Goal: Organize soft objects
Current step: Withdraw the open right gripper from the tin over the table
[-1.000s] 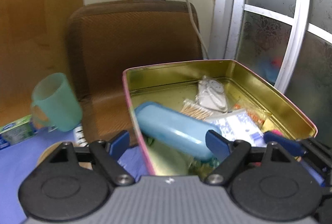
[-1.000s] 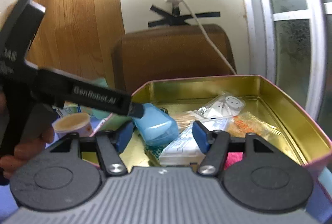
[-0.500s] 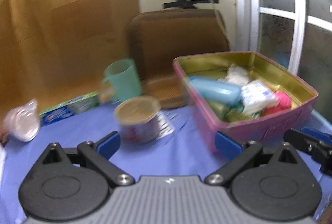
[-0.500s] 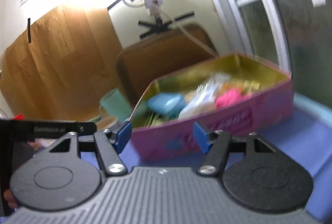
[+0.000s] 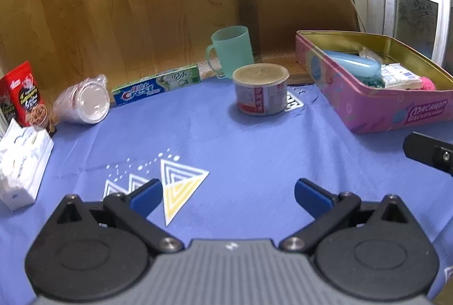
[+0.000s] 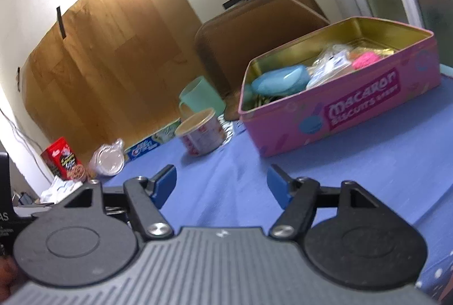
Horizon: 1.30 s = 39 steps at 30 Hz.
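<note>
The pink tin (image 6: 354, 109) reads "Macaron Biscuits" on its side. The toothpaste box (image 5: 155, 84) says "Crest".

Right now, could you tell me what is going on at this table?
A person is sorting soft items into the pink tin with two handheld grippers. The left gripper and the right gripper are both open and empty over the blue cloth; the right one's jaws have just been opening. A blue case already lies in the tin. A tissue pack sits at the left edge.
</note>
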Each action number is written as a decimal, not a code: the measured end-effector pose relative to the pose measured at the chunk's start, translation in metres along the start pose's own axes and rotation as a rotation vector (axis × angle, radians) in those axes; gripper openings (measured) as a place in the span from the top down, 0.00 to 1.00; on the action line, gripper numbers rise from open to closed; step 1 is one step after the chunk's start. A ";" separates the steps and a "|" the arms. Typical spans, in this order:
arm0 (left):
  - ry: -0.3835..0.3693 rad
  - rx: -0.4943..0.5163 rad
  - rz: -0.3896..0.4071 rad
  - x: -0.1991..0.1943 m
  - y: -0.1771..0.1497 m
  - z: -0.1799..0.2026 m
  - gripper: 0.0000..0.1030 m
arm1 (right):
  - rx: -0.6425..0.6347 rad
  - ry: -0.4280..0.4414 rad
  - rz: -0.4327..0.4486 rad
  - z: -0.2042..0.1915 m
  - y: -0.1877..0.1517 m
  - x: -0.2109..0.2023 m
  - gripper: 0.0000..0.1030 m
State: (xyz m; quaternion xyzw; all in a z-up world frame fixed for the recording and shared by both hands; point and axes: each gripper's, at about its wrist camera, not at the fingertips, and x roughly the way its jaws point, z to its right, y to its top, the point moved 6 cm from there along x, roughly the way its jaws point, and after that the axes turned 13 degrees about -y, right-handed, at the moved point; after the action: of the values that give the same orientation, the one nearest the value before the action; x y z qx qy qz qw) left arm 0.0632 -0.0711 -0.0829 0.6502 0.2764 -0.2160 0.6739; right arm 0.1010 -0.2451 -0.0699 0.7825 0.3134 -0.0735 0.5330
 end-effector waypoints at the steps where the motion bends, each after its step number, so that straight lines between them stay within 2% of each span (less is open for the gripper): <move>1: -0.004 -0.005 -0.003 0.000 -0.002 0.000 0.00 | -0.002 -0.001 -0.004 -0.002 -0.001 0.000 0.29; 12: 0.001 0.021 -0.005 0.004 -0.008 0.001 0.00 | -0.012 0.001 -0.016 -0.012 -0.007 0.002 0.28; 39: -0.009 0.078 -0.025 0.008 -0.013 0.011 0.00 | 0.044 0.002 -0.002 -0.001 -0.003 -0.004 0.27</move>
State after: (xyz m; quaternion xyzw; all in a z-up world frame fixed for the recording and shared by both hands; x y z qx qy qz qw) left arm 0.0620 -0.0825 -0.0980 0.6715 0.2728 -0.2382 0.6465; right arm 0.0957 -0.2454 -0.0705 0.7937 0.3130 -0.0799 0.5154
